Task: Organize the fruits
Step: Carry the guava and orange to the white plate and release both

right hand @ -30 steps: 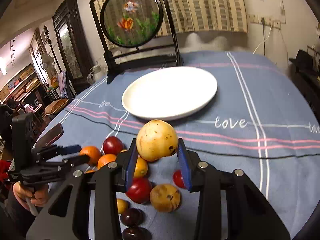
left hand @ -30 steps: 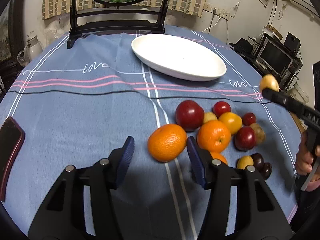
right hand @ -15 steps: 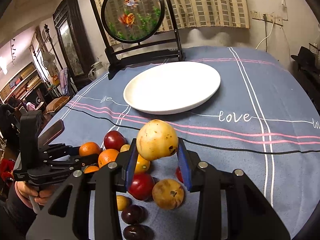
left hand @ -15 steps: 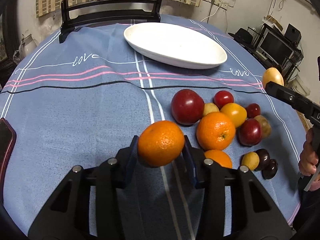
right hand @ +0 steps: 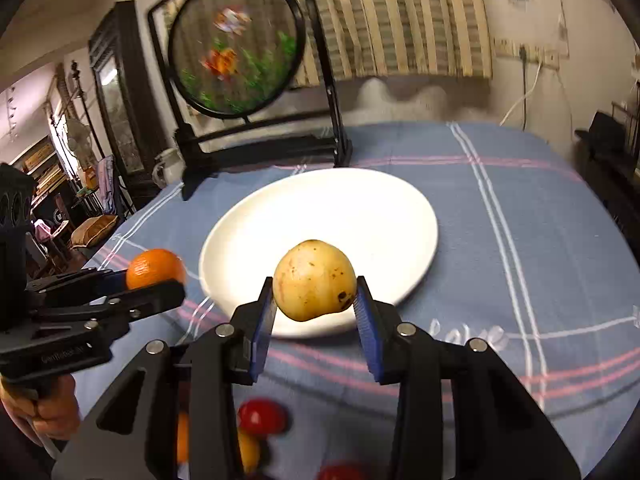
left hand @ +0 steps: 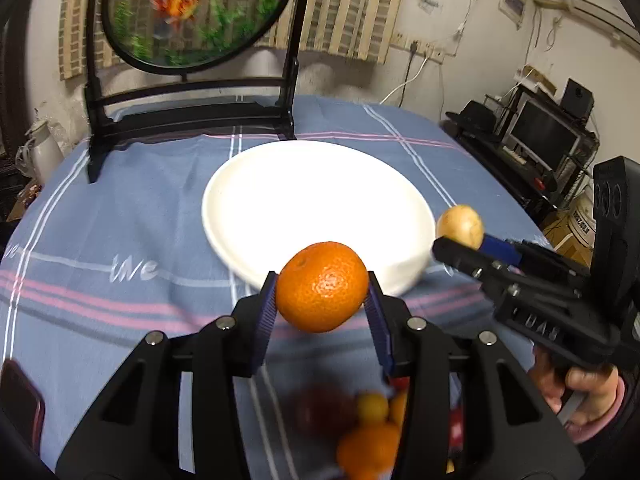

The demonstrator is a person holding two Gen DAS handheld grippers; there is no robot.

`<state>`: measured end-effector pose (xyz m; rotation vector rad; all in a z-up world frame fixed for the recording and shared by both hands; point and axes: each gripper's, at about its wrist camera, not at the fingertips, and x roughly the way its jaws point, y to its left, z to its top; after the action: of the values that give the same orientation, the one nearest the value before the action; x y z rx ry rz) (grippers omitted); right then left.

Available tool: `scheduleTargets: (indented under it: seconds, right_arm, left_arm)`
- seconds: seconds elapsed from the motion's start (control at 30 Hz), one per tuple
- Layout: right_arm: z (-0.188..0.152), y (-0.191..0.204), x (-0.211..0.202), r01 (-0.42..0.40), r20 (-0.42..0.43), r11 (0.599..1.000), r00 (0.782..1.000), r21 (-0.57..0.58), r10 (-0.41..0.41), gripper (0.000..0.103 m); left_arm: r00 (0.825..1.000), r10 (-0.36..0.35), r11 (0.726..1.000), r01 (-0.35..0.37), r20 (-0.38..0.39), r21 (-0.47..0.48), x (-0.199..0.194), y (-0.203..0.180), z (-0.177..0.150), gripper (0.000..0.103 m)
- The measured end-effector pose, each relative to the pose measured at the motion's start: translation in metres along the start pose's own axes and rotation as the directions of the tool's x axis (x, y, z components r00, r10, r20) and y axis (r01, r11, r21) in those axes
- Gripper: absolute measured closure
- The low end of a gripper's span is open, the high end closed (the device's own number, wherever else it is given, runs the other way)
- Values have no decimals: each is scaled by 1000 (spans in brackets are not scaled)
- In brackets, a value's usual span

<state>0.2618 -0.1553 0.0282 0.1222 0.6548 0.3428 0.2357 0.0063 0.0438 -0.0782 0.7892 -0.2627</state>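
Note:
My left gripper (left hand: 322,294) is shut on an orange (left hand: 322,286) and holds it in the air just before the near rim of the white plate (left hand: 304,196). My right gripper (right hand: 315,298) is shut on a yellow-brown spotted fruit (right hand: 314,279), held above the plate's (right hand: 332,216) near edge. Each gripper shows in the other's view: the right one (left hand: 460,236) at the plate's right rim, the left one (right hand: 156,276) with its orange at the plate's left rim. The other fruits (left hand: 368,432) lie blurred on the cloth below the grippers.
A round framed screen on a black stand (left hand: 192,92) stands behind the plate at the table's far edge. A dark phone (left hand: 20,404) lies at the near left. The blue tablecloth (left hand: 120,216) covers the table. Shelves with a monitor (left hand: 544,140) stand off to the right.
My left gripper shut on the orange, lifted it and carried it forward to the plate. My right gripper moved forward with its fruit to the plate's near edge.

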Motion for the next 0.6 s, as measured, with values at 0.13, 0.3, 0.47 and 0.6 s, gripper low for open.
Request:
scheduleTargets:
  seconds: [0.13, 0.3, 0.47, 0.6]
  right_arm:
    - [13, -5, 33, 1, -98, 1000, 995, -2, -2, 64]
    - [18, -13, 67, 18, -219, 1000, 976, -8, -19, 64]
    - [17, -12, 79, 31, -249, 999, 968, -44, -41, 63]
    - [19, -10, 73, 29, -209, 997, 977, -74, -44, 43]
  left_arm:
    - [996, 25, 1000, -26, -84, -11, 40, 8, 20, 60]
    - [987, 65, 998, -66, -150, -4, 73, 14, 29, 60]
    - [981, 82, 997, -82, -176, 5, 93, 19, 25, 60]
    - [982, 104, 995, -104, -156, 10, 91, 18, 26, 41]
